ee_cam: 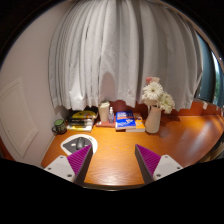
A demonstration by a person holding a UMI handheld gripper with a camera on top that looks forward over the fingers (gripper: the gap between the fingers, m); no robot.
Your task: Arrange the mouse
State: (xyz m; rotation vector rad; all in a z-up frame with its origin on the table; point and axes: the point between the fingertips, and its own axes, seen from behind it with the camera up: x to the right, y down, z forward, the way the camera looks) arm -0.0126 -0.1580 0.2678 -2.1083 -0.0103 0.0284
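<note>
A grey mouse point(77, 145) lies on a white round mat point(88, 147) on the wooden table point(120, 150), just beyond my left finger point(74, 163). My gripper point(112, 164) is open and empty, with a wide gap of bare table between the purple pads. The right finger point(150, 160) stands well to the right of the mouse. The near part of the mouse and mat is hidden behind the left finger.
At the back of the table stand a vase of flowers point(153, 108), a blue book point(124, 120), a white cup point(104, 113), a yellow item point(83, 120) and a dark jar point(60, 126). White curtains point(110, 50) hang behind. The table's front edge lies just under my fingers.
</note>
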